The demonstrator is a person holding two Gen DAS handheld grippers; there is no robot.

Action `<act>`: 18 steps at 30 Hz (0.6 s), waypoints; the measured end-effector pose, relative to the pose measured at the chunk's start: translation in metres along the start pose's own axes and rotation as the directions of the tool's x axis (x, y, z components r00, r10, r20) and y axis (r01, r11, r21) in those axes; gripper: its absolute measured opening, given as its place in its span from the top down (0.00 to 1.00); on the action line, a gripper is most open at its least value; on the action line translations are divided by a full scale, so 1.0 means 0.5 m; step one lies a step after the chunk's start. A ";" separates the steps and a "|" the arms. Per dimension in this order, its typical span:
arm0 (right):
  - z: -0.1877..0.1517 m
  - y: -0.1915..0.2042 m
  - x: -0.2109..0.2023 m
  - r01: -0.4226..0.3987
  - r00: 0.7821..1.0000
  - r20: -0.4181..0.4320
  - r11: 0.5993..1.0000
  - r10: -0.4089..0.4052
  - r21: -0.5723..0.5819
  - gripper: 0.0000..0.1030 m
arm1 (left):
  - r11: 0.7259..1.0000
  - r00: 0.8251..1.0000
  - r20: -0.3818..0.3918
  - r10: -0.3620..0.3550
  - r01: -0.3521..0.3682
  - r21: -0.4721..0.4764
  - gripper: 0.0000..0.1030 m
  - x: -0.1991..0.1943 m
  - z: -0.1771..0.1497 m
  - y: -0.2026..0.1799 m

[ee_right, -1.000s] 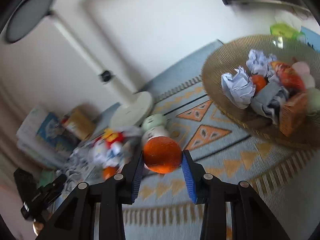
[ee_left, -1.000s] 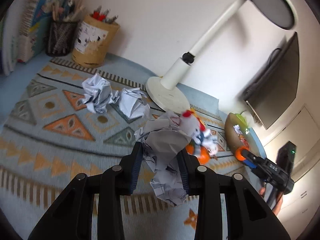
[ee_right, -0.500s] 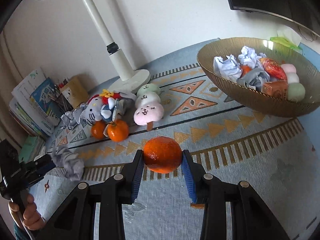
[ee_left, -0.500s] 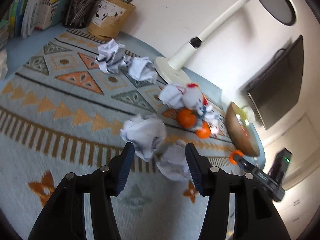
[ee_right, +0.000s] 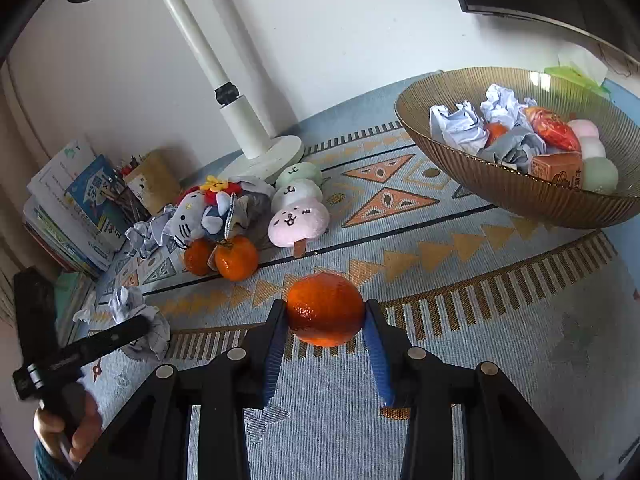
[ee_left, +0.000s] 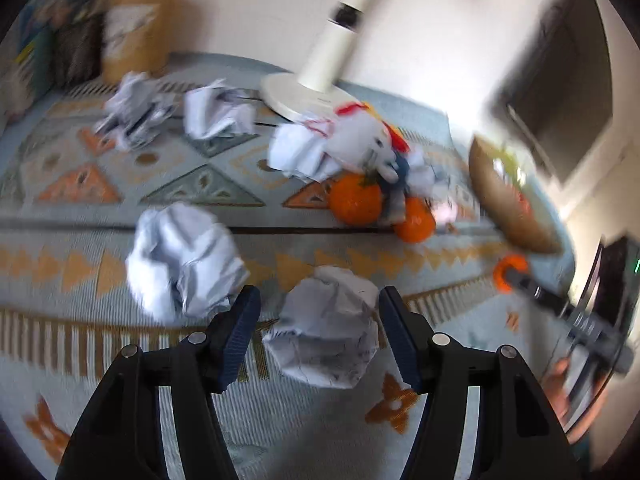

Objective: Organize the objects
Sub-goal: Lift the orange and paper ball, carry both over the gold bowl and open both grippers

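My left gripper [ee_left: 320, 326] is open, its jaws on either side of a crumpled paper ball [ee_left: 326, 330] lying on the patterned mat [ee_left: 200, 188]. A second paper ball [ee_left: 184, 258] lies just left of it. My right gripper [ee_right: 325, 334] is shut on an orange mandarin [ee_right: 325, 310], held above the mat [ee_right: 460, 300]. The gold ribbed bowl [ee_right: 532, 196], holding paper balls, a snack bag and soft toys, is at the right. The left gripper also shows in the right wrist view [ee_right: 136, 330], over a paper ball.
Two mandarins [ee_right: 224, 257], a cat plush [ee_right: 200, 212] and a pink-and-green dumpling plush [ee_right: 298, 204] lie mid-mat. A white lamp base [ee_right: 264, 156] stands behind them. More paper balls [ee_left: 216, 114], pen holders [ee_left: 132, 36] and books [ee_right: 72, 208] are at the far left.
One second ago my left gripper held a paper ball; it opened, and the paper now lies on the mat between its jaws. My right gripper swung back from the bowl, still holding the mandarin.
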State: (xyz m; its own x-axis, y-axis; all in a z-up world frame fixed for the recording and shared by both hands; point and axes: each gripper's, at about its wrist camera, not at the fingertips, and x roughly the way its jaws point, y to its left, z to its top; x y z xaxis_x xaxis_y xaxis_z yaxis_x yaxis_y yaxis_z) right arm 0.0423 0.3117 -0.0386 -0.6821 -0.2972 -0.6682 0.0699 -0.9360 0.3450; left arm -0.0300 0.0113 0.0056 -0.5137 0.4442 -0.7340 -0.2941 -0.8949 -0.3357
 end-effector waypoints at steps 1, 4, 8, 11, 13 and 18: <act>-0.001 0.000 -0.001 -0.003 1.000 0.001 1.000 0.003 -0.001 0.64 | 0.999 1.000 -0.012 0.008 -0.007 0.043 0.42 0.000 -0.004 -0.013; -0.001 0.004 -0.003 -0.003 1.000 0.010 1.000 0.003 -0.011 0.64 | 0.994 0.999 -0.005 0.044 -0.044 0.098 0.43 -0.006 -0.026 -0.040; -0.009 0.027 -0.016 -0.002 1.000 0.003 0.998 0.002 -0.068 0.64 | 0.996 1.000 0.019 -0.012 0.010 0.089 0.61 -0.027 -0.040 -0.065; -0.033 0.050 -0.029 -0.016 0.999 -0.046 0.989 0.009 -0.146 0.64 | 0.992 0.997 0.057 -0.055 0.048 0.113 0.61 -0.056 -0.066 -0.115; -0.053 0.065 -0.032 -0.001 0.997 -0.070 0.977 -0.015 -0.213 0.64 | 0.993 0.995 0.071 -0.073 0.066 0.095 0.61 -0.053 -0.080 -0.138; -0.067 0.065 -0.020 0.034 0.994 -0.087 0.964 -0.059 -0.262 0.64 | 0.994 0.992 0.116 0.042 -0.053 0.094 0.61 -0.030 -0.085 -0.168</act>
State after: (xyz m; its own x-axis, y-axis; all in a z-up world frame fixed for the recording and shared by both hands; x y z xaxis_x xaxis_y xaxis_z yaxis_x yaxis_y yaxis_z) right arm 0.0757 0.2778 -0.0430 -0.6189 -0.2566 -0.7424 0.2351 -0.9623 0.1367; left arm 0.0367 0.0778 0.0199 -0.6153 0.4086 -0.6741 -0.3411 -0.9090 -0.2397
